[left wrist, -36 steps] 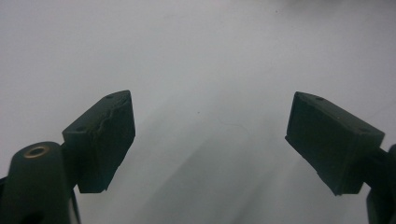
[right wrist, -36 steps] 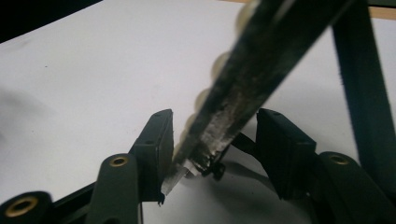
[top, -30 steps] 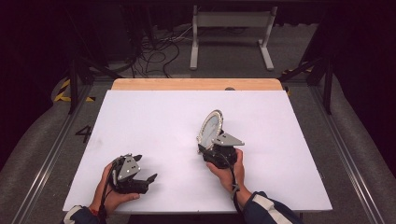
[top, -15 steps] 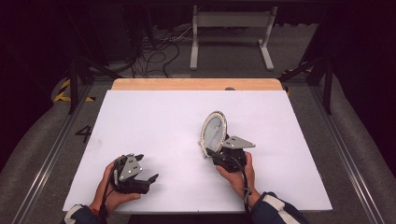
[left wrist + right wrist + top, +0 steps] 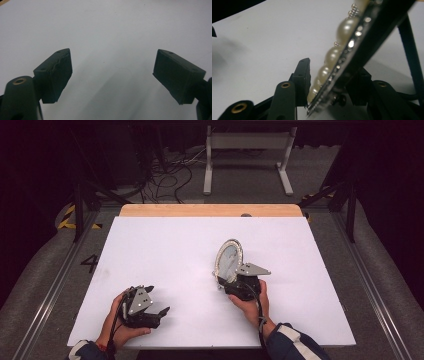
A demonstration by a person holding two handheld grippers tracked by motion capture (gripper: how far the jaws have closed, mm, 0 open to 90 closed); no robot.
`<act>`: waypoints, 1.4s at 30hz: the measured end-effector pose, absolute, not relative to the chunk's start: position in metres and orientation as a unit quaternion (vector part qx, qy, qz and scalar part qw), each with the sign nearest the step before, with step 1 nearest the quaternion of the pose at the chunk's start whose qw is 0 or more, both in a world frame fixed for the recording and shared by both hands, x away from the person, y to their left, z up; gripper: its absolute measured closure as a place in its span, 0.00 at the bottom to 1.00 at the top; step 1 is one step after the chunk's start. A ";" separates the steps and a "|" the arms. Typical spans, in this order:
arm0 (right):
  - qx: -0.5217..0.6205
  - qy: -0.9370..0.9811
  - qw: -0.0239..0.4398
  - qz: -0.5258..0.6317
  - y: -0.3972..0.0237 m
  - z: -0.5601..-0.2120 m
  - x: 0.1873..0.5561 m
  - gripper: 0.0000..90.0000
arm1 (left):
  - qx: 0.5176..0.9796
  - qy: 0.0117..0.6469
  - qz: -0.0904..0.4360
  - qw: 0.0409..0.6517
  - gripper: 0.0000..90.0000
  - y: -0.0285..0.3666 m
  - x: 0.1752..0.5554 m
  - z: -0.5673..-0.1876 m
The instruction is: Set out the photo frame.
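My right gripper clamped the lower rim of the pearl-edged oval frame, which stood upright on the white table, long axis vertical. My left gripper, jaws apart and empty, sat well apart.

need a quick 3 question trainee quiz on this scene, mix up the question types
1. True or false: the left claw has something between its jaws.
2. Which claw has the pearl-rimmed oval frame between its jaws? A) left B) right C) both
3. Fill in: the frame stands tilted on its ____ over the white table, not lying flat.

Key:
1. False. In the left gripper view the pads stand wide apart over bare table.
2. B. In the right gripper view the jaws sit on either side of the frame's lower rim.
3. Edge.
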State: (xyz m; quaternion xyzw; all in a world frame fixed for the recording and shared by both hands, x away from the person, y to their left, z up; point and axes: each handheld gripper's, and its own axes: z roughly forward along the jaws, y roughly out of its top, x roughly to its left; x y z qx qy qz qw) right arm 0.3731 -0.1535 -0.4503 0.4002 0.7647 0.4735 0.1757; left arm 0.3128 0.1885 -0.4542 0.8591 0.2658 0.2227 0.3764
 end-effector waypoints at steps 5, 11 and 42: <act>0.387 0.773 0.177 0.470 -0.154 -0.448 0.372 0.71 | 0.863 0.261 0.219 0.373 0.18 0.185 0.313 -0.456; 0.383 0.777 0.160 0.473 -0.160 -0.447 0.371 0.79 | 0.866 0.254 0.217 0.372 0.18 0.182 0.315 -0.455; 0.380 0.779 0.131 0.480 -0.170 -0.448 0.369 0.85 | 0.851 0.227 0.170 0.442 0.19 0.136 0.389 -0.440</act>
